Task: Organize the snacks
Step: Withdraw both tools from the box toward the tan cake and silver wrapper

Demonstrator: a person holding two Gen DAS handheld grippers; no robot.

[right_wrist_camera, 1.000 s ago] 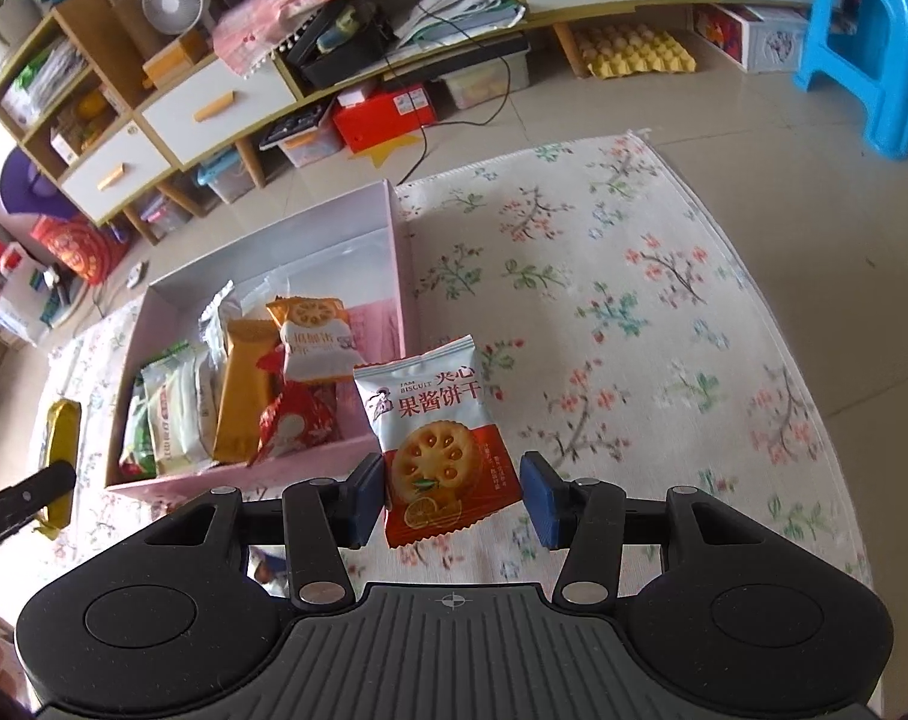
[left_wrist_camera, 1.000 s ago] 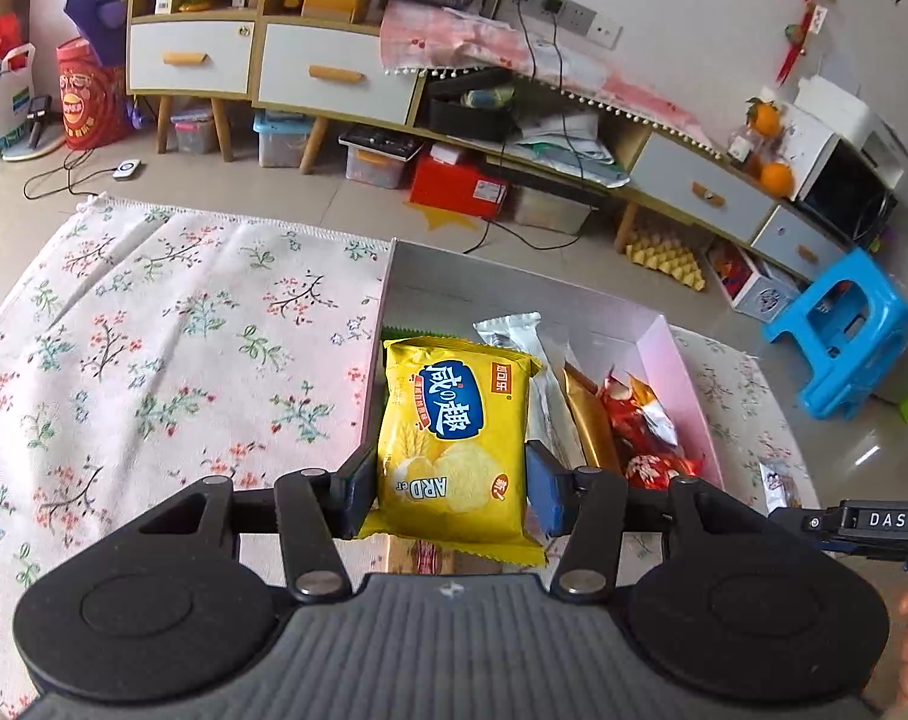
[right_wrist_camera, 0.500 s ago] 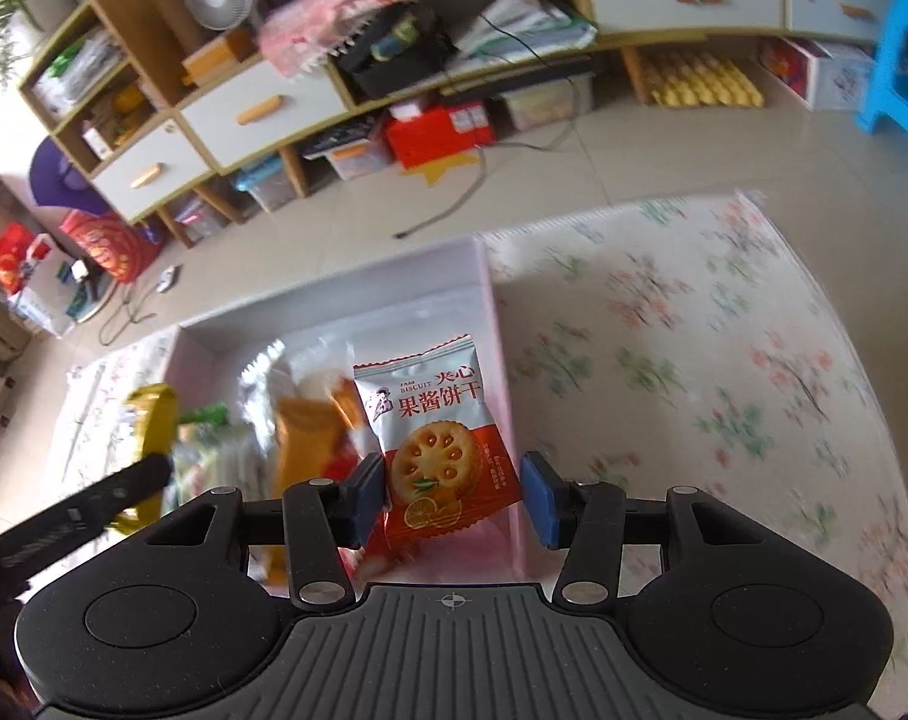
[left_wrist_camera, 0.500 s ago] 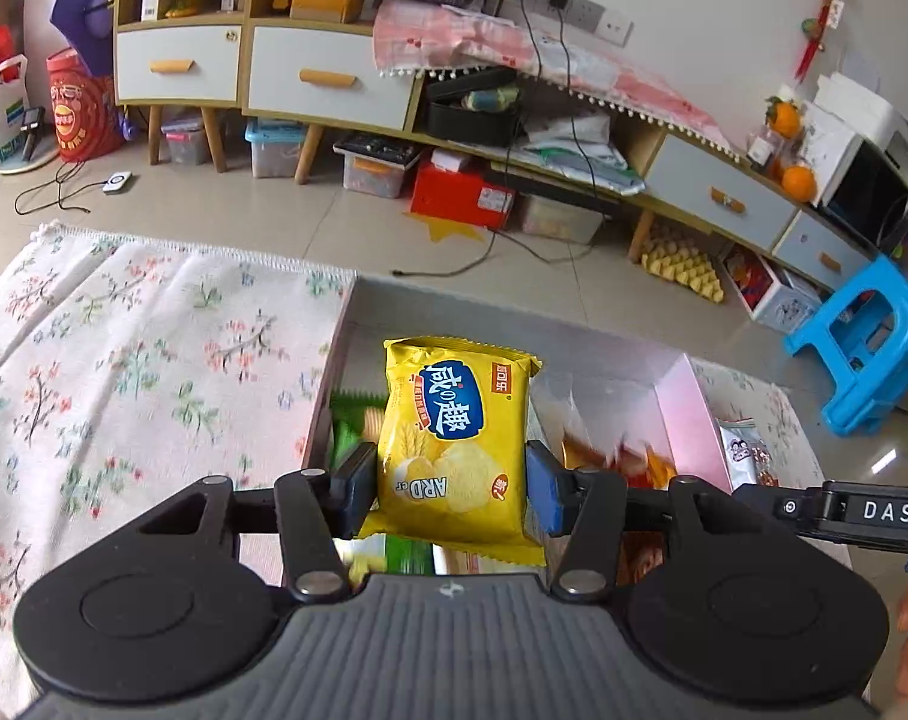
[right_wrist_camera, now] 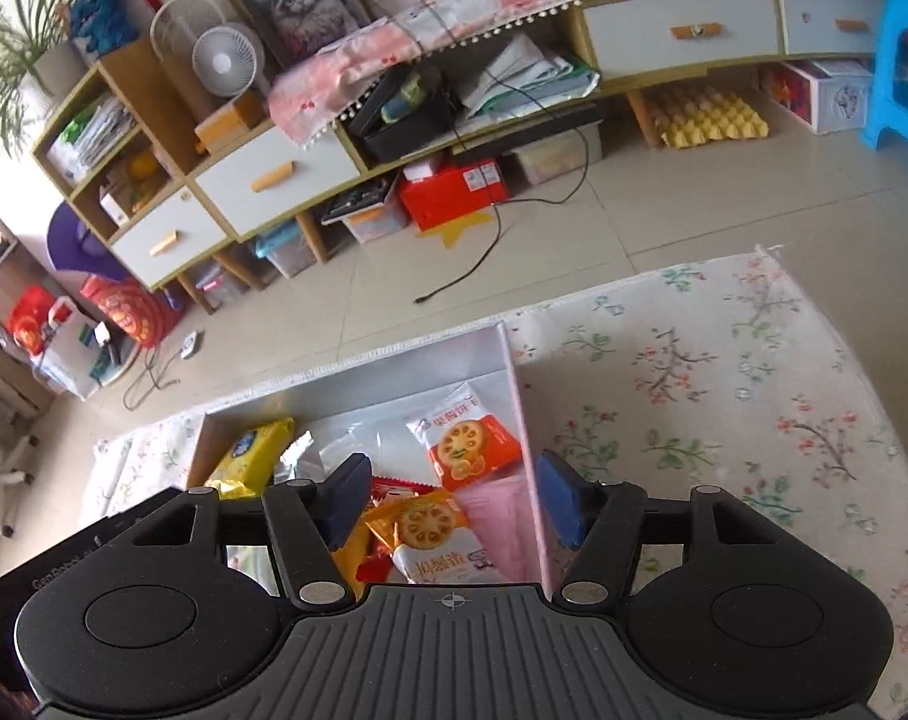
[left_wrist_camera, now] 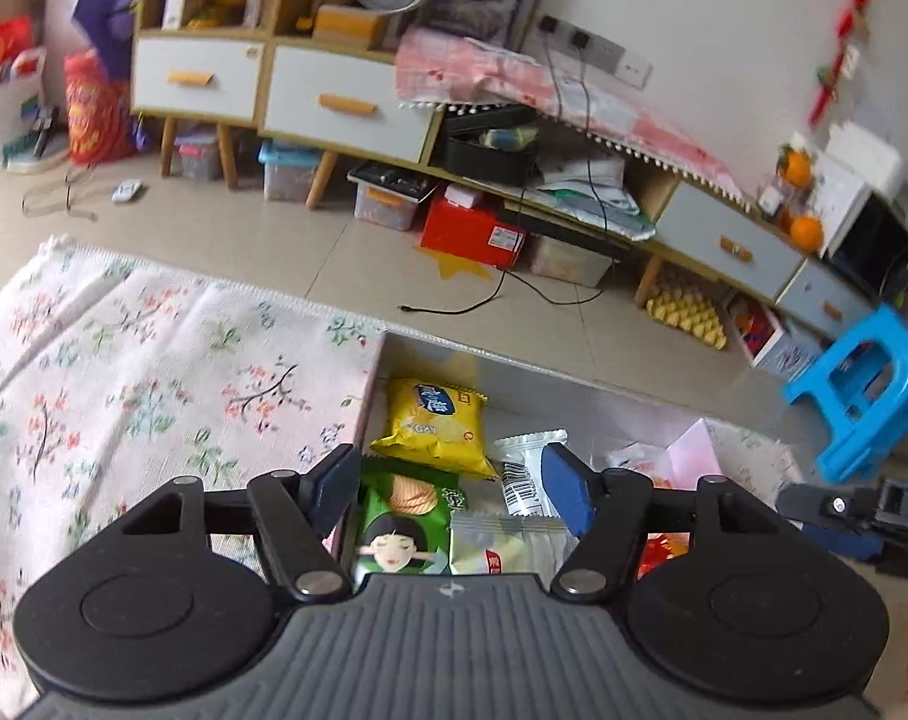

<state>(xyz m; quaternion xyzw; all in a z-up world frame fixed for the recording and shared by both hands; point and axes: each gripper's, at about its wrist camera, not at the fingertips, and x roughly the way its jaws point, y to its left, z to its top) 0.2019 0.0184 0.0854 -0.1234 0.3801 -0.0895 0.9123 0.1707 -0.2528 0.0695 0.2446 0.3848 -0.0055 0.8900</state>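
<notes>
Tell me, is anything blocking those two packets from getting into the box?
Nothing visible: the yellow chip bag and the orange biscuit packet lie inside the pink box, below each opening hand-held gripper.

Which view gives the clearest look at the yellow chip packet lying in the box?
The left wrist view: the yellow foil chip packet lies face up near the far left corner of the pink-walled box, its blue label in full view. The right wrist view shows it only at the edge, tilted and partly cut off by the other gripper's body.

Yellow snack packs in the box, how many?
1: yellow pack at the far left of the box, beyond the green pack. Others may be hidden under the gripper body.
</notes>
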